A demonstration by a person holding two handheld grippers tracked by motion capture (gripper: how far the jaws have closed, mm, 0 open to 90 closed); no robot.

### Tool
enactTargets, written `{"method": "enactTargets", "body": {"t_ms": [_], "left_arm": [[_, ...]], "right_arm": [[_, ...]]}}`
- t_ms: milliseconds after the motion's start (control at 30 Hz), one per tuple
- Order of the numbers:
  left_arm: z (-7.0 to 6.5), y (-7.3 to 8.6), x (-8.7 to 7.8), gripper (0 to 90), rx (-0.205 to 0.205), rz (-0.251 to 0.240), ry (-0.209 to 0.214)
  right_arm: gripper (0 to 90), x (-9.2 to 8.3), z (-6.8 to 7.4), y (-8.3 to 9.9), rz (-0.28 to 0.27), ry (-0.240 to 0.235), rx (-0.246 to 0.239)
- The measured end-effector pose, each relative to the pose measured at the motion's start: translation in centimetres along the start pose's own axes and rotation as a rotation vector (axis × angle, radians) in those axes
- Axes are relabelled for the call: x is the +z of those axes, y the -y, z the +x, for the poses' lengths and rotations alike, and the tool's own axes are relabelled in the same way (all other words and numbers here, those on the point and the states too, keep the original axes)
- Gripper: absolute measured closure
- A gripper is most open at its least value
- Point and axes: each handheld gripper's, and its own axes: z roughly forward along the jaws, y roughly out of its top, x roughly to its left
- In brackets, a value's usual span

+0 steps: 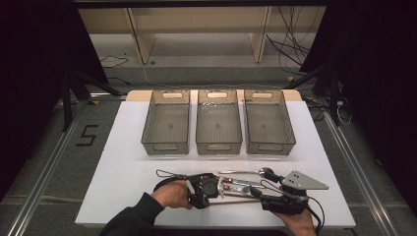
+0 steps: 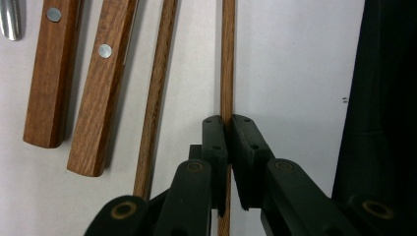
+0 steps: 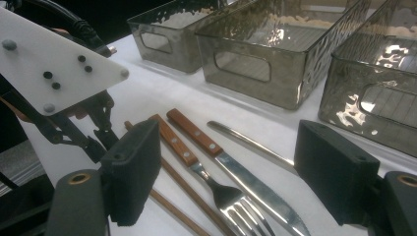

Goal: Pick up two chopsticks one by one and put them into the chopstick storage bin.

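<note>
I count 3 smoky clear bins (image 1: 165, 123) in a row at the far side of the white table (image 1: 123, 162), all 3 with nothing in them that I can see. Near edge holds the cutlery: 2 chopsticks, 1 fork (image 3: 216, 189), 1 knife (image 3: 246, 179), 1 spoon (image 1: 248, 171). Fork and knife both have wood handles with rivets, lying side by side.

My left gripper (image 2: 227, 129) is clamped on 1 chopstick (image 2: 227, 59), pads pinching it from both sides, stick flat on the table and running straight between the jaws. The 2nd chopstick (image 2: 156, 93) lies just beside it, apart, untouched.

My right gripper (image 3: 228, 172) stands wide, holding nothing, hovering low over the fork tines and knife blade. In the high view the 2 grippers face each other across the cutlery.
</note>
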Motion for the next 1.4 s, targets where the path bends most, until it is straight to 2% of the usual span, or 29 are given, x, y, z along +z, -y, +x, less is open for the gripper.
{"method": "enactTargets", "body": {"t_ms": [100,233,333,500,633,833,933,1167,1400], "left_arm": [[-0.1,0.1,0.0,84.5,-0.006,-0.002,0.014],[-0.1,0.1,-0.2,84.6,0.013,0.005,0.016],[-0.2,0.2,-0.5,84.6,0.019,-0.008,0.024],[-0.3,0.4,-1.1,84.6,0.005,-0.023,0.012],[0.2,0.9,-1.7,84.7,-0.014,-0.029,0.005],[1.1,2.0,-3.2,84.7,-0.066,-0.062,-0.014],[1.8,2.8,-4.0,84.6,-0.111,-0.081,-0.03],[2.8,4.8,-6.4,84.6,-0.192,-0.144,-0.079],[3.7,6.1,-7.8,84.6,-0.265,-0.199,-0.125]], "right_arm": [[26.7,0.0,0.0,0.0,0.0,0.001,0.0],[26.8,-0.1,0.0,0.0,-0.002,0.002,0.001],[26.8,-0.2,-0.1,0.0,-0.007,0.003,0.002],[26.9,-0.5,-0.3,-0.1,-0.024,0.019,0.006],[26.9,-0.8,-0.5,-0.1,-0.046,0.032,0.012],[26.9,-0.9,-0.4,-0.2,-0.055,0.036,0.009],[27.0,-0.9,-0.4,-0.2,-0.061,0.037,0.006],[26.9,-0.8,-0.4,-0.1,-0.06,0.036,0.004],[26.9,-0.8,-0.3,-0.1,-0.058,0.036,0.003]]}}
